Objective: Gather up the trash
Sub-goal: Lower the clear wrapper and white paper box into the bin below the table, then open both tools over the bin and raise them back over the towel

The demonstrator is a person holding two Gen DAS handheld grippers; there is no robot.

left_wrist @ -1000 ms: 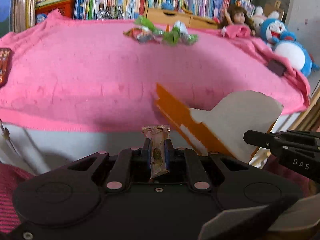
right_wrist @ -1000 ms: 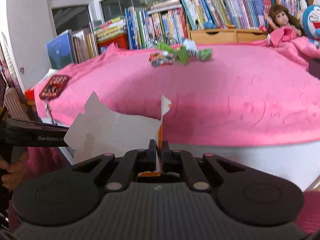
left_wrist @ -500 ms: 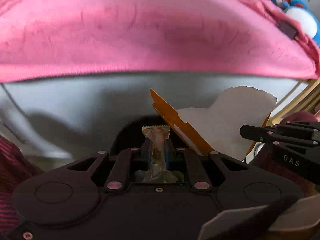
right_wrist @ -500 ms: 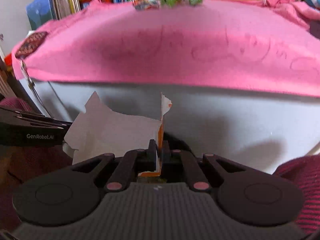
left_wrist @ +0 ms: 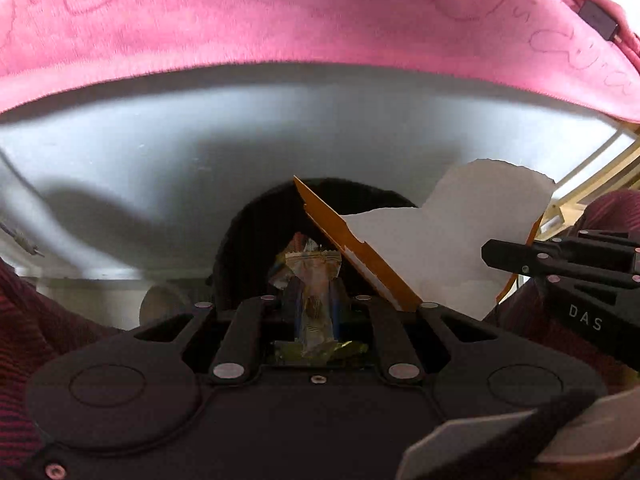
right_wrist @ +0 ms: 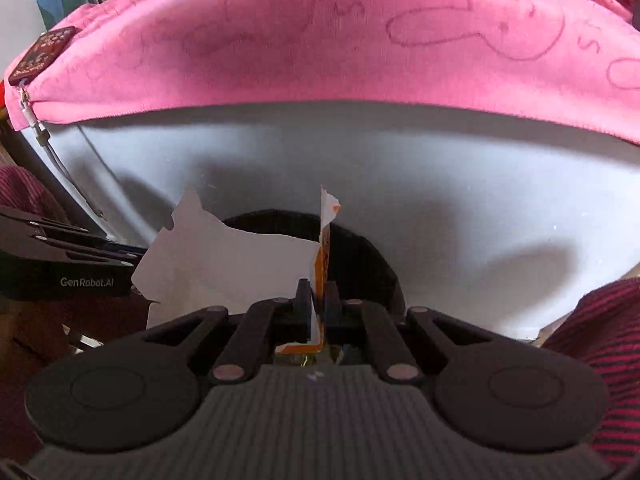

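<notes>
My left gripper (left_wrist: 314, 294) is shut on a small golden candy wrapper (left_wrist: 316, 280) that stands upright between its fingers. My right gripper (right_wrist: 319, 294) is shut on a torn white and orange paper wrapper (right_wrist: 224, 264), which also shows in the left wrist view as a white sheet with an orange edge (left_wrist: 440, 240). Both grippers hang below the table's front edge, over a dark round bin opening (left_wrist: 256, 240) (right_wrist: 360, 256). More crumpled wrappers lie inside the bin, just behind the golden wrapper (left_wrist: 304, 242).
A pink cloth (left_wrist: 280, 20) (right_wrist: 320, 40) covers the table above, over its white front panel (left_wrist: 200, 140). A small black box (left_wrist: 598, 20) lies on the cloth at right. A dark red patterned card (right_wrist: 42, 54) sits at the cloth's left corner. Red striped sleeves (right_wrist: 592, 340) flank the grippers.
Both grippers have dropped from table height to below the front edge, each still holding its wrapper. The dark bin opening has come into view beneath them.
</notes>
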